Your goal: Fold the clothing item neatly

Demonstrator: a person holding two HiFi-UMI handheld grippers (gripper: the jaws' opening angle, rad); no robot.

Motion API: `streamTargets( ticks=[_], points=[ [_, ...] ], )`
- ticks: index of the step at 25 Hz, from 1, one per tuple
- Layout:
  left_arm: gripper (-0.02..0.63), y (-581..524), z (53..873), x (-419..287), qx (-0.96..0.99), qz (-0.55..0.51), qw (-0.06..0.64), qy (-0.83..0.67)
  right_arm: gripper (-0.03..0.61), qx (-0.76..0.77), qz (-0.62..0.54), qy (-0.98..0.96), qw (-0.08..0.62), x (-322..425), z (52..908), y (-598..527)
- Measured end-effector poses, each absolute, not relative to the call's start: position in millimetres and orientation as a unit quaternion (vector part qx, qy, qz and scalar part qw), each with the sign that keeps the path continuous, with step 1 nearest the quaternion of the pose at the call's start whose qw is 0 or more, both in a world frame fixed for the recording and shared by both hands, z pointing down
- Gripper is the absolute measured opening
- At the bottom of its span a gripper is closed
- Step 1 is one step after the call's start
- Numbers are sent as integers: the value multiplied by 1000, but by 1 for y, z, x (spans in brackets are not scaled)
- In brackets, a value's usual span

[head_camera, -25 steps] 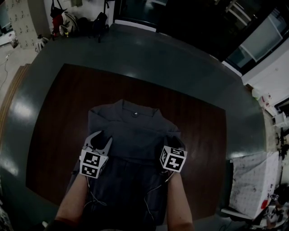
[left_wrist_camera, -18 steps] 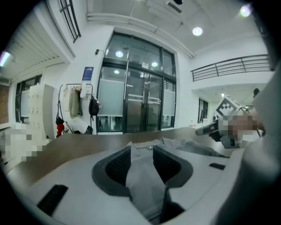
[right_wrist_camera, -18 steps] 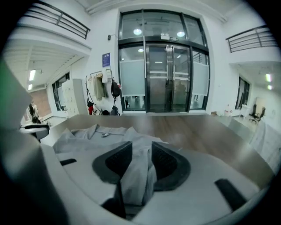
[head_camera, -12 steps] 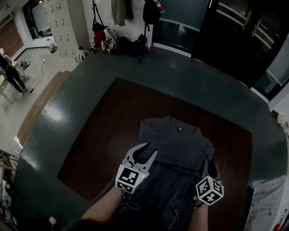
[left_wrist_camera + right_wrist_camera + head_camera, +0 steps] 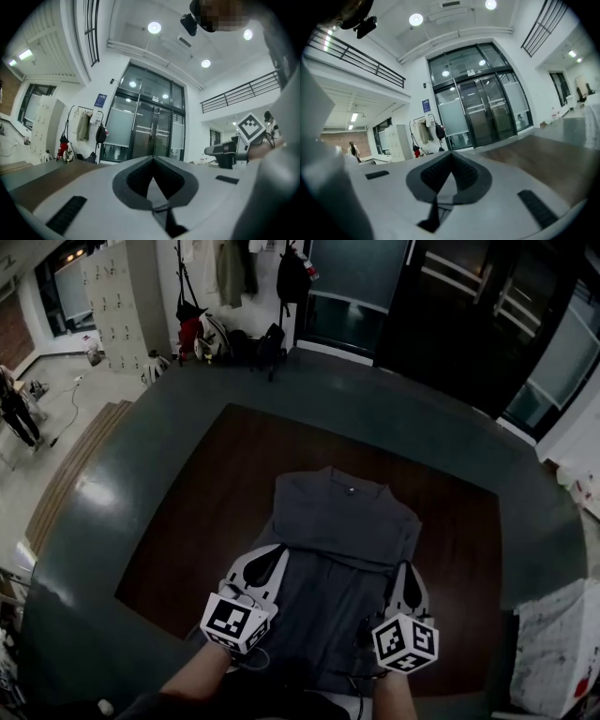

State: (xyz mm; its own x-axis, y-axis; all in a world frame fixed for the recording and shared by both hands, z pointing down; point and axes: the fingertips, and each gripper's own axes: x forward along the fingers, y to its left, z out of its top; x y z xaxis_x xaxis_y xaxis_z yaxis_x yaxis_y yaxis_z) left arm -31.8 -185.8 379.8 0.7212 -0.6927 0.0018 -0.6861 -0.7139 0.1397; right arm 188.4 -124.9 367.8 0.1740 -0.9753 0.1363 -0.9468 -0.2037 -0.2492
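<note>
A dark grey shirt [image 5: 342,521] lies flat on the brown table [image 5: 206,493], collar at the far end, with a crease across its middle. My left gripper [image 5: 274,555] hovers over the shirt's near left part. My right gripper [image 5: 405,570] hovers at its near right edge. Both have just been closing and are shut, with nothing between their jaws. In the left gripper view the fingertips of the left gripper [image 5: 153,158] meet and point level at the glass doors. The right gripper [image 5: 451,153] shows the same in the right gripper view. The shirt's near end is hidden behind my arms.
The table stands on a grey floor [image 5: 122,484]. Coats and bags [image 5: 234,296] hang at the back by lockers [image 5: 112,292] and dark glass doors [image 5: 375,287]. A white-covered surface [image 5: 553,643] sits at the right, and a person [image 5: 14,409] stands far left.
Both grippers have lifted off the shirt and drawn back toward me. Their jaws, open before, are now closed and empty. The shirt stays on the table.
</note>
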Motion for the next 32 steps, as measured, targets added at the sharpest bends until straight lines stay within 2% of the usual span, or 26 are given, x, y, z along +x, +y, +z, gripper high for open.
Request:
streamTargets(
  ticks=[6,13,20,29,32],
  points=[
    [8,-101,379,-34,914,-15,47,-403,-11,-739,-115,660,71,183,363,-47],
    [8,-13,408,-45,891,16,35,-452,-11,-735,-73,673,20,189,390,43],
    [9,47,441,-33,907,46,46,-416,-11,-737,-63,673,-27,196,428,106],
    [9,72,500,-106,896,93,81,-426,-11,-769,-55,635,-49,199,464,178],
    [11,85,518,-142,897,104,81,-423,-11,-789,-69,611,-18,185,472,210]
  ],
)
